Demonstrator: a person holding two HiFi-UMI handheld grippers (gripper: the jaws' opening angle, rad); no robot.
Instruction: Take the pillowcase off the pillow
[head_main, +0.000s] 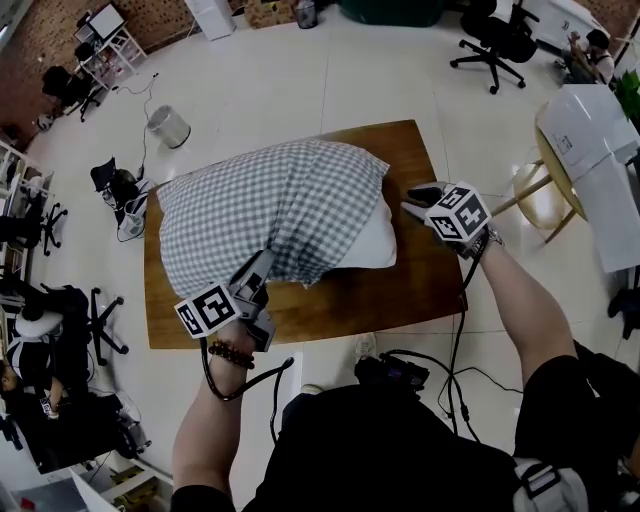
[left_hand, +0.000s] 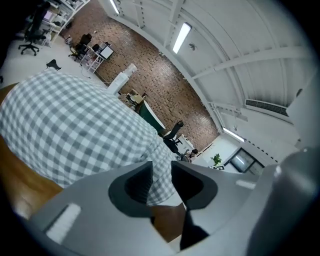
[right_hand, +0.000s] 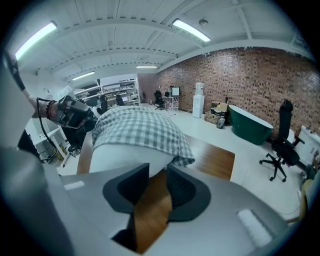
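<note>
A grey-and-white checked pillowcase (head_main: 270, 205) covers most of a white pillow (head_main: 372, 245) lying on a brown wooden table (head_main: 400, 290). The pillow's bare end sticks out at the right. My left gripper (head_main: 258, 268) is at the near edge of the pillowcase, raised a little off the table. Its jaws stand slightly apart, and checked cloth (left_hand: 75, 130) shows beyond the gap, not pinched. My right gripper (head_main: 415, 200) is just right of the pillow's bare end (right_hand: 125, 155). It is open too (right_hand: 157, 175), with only the tabletop (right_hand: 152, 210) visible in its gap.
A round waste bin (head_main: 168, 126) stands on the pale floor beyond the table's far left corner. Office chairs (head_main: 495, 40) stand farther back and at the left. A wooden stool (head_main: 540, 195) and a white unit (head_main: 600, 160) are to the right. Cables (head_main: 450, 380) trail by my feet.
</note>
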